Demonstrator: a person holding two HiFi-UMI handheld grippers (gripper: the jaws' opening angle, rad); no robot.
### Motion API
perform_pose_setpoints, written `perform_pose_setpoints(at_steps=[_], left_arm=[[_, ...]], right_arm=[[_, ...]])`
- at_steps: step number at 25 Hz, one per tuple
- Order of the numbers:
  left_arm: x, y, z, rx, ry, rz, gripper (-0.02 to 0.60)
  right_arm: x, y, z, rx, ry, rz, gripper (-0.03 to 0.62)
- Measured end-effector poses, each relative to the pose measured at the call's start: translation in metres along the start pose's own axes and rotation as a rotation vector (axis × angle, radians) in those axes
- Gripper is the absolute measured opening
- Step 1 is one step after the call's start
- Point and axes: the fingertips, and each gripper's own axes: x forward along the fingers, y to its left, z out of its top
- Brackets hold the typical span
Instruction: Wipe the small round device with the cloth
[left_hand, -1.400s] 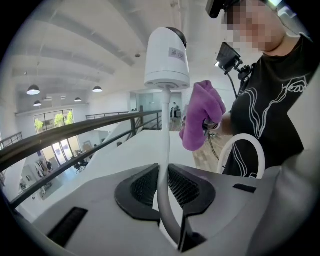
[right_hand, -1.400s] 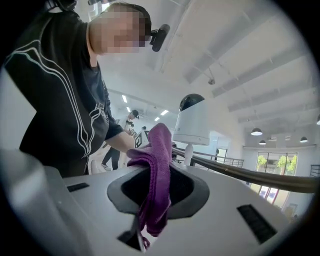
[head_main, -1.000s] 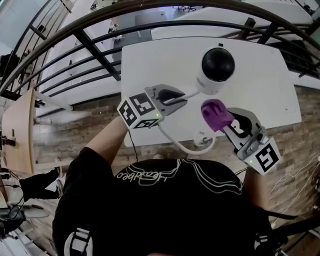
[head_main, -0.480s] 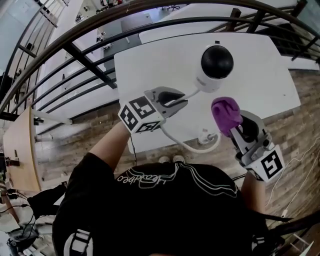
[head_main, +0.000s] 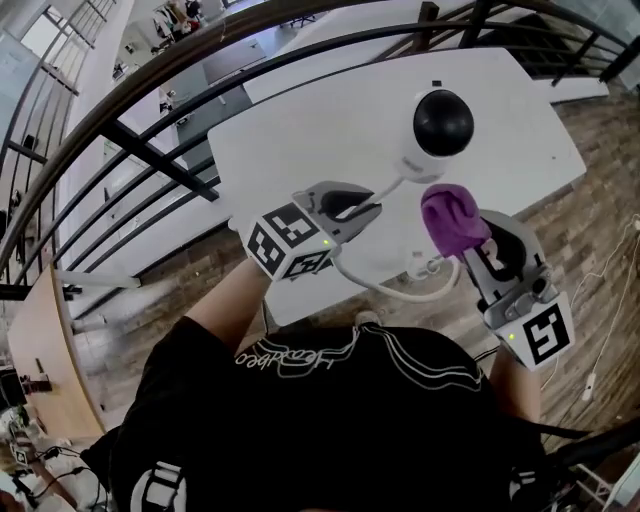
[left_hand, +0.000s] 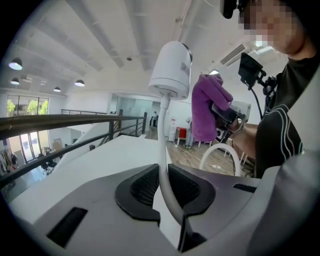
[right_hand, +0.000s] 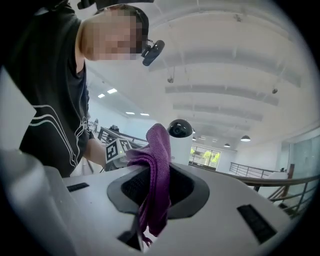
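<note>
A small round white device (head_main: 436, 133) with a black dome hangs in the air on its white cable (head_main: 385, 288). My left gripper (head_main: 368, 206) is shut on that cable just below the device, seen as the white cord (left_hand: 162, 170) between the pads with the device (left_hand: 171, 68) above. My right gripper (head_main: 468, 243) is shut on a bunched purple cloth (head_main: 452, 220), just below and right of the device, not touching it. In the right gripper view the cloth (right_hand: 156, 175) hangs between the pads and the device (right_hand: 181, 135) shows behind it.
A white table (head_main: 330, 130) lies below the device, with a dark metal railing (head_main: 150, 150) curving past its far and left sides. The cable's plug end (head_main: 420, 265) loops near the table's front edge. Wood flooring (head_main: 590, 190) lies to the right.
My right gripper has lifted the purple cloth up and closer to the device. The left gripper has kept its hold on the cable, almost in place.
</note>
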Motion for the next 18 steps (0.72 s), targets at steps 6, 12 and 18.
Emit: perform_pose_setpoints(at_steps=[6,12,18], left_arm=[[0.001,-0.005,-0.006,-0.047,-0.027,-0.068,0.060],[0.001,-0.006,-0.006,-0.052,-0.056,-0.133,0.060],[0.000,-0.016,-0.001,-0.077,-0.066,-0.177,0.064]], right_arm=[[0.013,0.023,0.033,-0.079,0.057,-0.283,0.066],[0.042,0.039,0.068,-0.194,0.083,-0.453,0.066],[0.055,0.051,0.083,-0.205,0.121,-0.567,0.066]])
